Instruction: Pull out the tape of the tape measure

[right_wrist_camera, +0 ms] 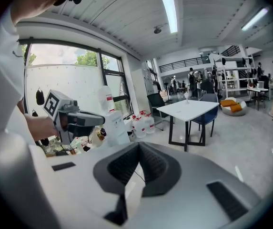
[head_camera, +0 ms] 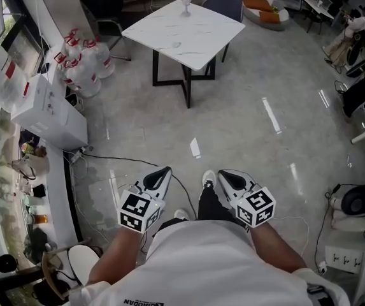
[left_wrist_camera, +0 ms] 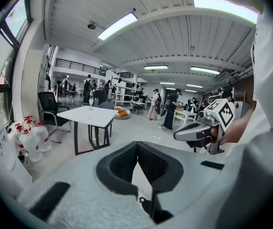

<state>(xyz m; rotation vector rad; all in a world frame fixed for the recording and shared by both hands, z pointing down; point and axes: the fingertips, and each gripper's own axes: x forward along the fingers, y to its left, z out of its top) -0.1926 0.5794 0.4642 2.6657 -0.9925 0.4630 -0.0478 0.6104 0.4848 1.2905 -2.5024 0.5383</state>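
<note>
Left gripper [head_camera: 162, 173] and right gripper [head_camera: 225, 174]: jaws fully closed, nothing between them. Both held low, near the person's body, probably a carry pose. No tape measure visible in any view. White table [head_camera: 169, 34] stands far ahead.

A glossy grey floor [head_camera: 246, 126] reflects the ceiling strip lights [left_wrist_camera: 117, 26]. A white marble-topped table [head_camera: 182, 34] on black legs stands mid-room, with a black chair [head_camera: 102, 8] near it. Tall windows [right_wrist_camera: 65, 75] line one wall, and water jugs [head_camera: 83, 62] stand close by.
</note>
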